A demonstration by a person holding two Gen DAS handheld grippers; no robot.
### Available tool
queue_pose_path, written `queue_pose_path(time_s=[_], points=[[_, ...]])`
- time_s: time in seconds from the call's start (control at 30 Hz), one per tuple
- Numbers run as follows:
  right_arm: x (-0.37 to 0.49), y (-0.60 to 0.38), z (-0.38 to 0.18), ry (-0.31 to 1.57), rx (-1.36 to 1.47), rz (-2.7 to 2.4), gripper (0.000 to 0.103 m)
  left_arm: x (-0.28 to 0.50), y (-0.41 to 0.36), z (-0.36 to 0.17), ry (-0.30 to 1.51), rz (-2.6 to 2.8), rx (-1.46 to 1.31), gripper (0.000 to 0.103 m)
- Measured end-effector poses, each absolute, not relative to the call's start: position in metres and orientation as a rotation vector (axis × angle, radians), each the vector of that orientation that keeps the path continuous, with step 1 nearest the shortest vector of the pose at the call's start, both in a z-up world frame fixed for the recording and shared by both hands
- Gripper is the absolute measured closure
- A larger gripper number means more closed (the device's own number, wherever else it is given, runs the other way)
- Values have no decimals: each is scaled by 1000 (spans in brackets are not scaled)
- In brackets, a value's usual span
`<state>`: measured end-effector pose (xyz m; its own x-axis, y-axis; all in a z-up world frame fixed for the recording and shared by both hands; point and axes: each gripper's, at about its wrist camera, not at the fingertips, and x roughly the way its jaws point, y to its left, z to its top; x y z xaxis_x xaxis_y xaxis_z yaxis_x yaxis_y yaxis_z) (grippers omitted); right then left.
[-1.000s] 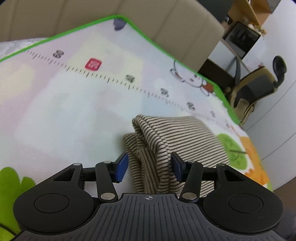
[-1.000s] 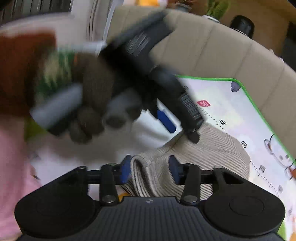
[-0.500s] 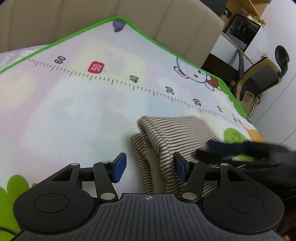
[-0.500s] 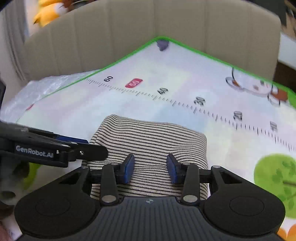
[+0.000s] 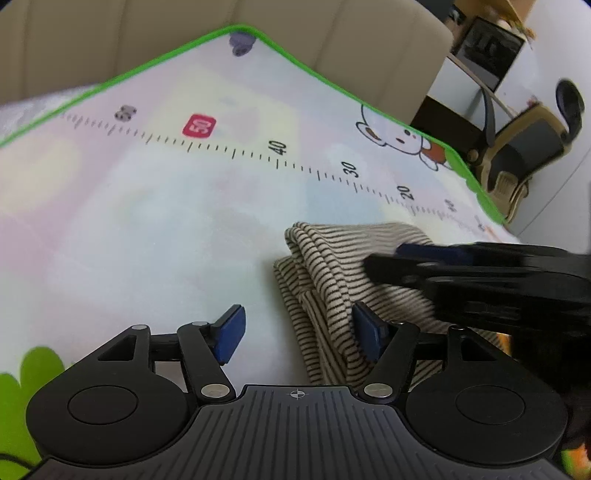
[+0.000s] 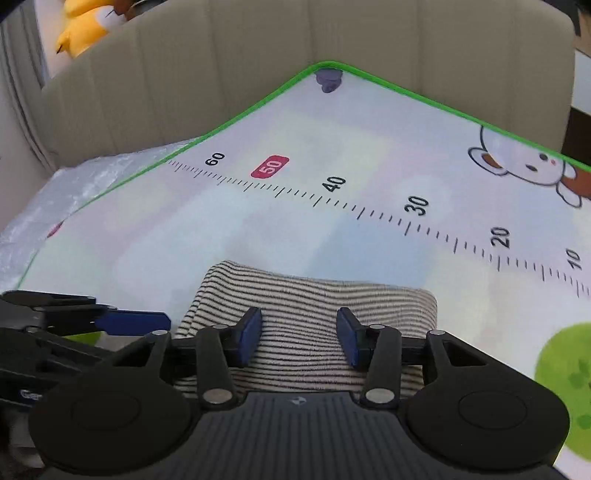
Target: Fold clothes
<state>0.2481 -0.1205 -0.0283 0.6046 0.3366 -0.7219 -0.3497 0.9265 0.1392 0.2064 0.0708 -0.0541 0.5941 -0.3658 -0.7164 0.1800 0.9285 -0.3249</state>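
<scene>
Surface: lying flat, a printed play mat with a green border, a ruler scale running from upper left to right edge, a bear cartoon at right.
Room: standing behind the mat, a beige padded backrest; showing at upper right of the left wrist view, an office chair and a dark screen; peeking in at upper left of the right wrist view, a yellow plush toy; bunching at the mat's left edge, clear plastic wrap.
Garment: sitting folded into a compact bundle, striped clothing, lower centre of the right wrist view, right of centre in the left wrist view.
Left gripper: standing wide apart at the jaws, holding nothing, right pad touching the bundle's layered edge.
Right gripper: hovering over the bundle, pads parted, gripping nothing.
Risk, snagging: possibly catching only the top layer if closing here, dragging the fold open.
Risk, collision: working close together, fingers likely knocking each other near the bundle's left end.
Risk, sliding: pushing sideways probably skating the bundle across the smooth mat.
</scene>
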Motion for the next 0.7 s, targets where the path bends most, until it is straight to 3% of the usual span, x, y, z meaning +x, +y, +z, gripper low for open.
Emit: queue_pose_path(time_s=[0.1,0.23,0.53,0.6,0.67,0.7], points=[[237,-131,-12,803,44,405,57,208,75,-55,888,-325,-261,33],[209,-162,4,748,115,361,43,208,77,-56,889,-327,-264,32],[175,-180,-33,831,88,248,37,208,72,-58,889,-317,-233,25],[171,-170,-19,787,42,255,38,206,71,-57,881,-305,-215,25],[155,-154,-4,708,-49,300,48,205,73,-57,879,-297,-215,25],[144,-148,1,672,-67,349,58,205,74,-57,881,-296,-222,25]])
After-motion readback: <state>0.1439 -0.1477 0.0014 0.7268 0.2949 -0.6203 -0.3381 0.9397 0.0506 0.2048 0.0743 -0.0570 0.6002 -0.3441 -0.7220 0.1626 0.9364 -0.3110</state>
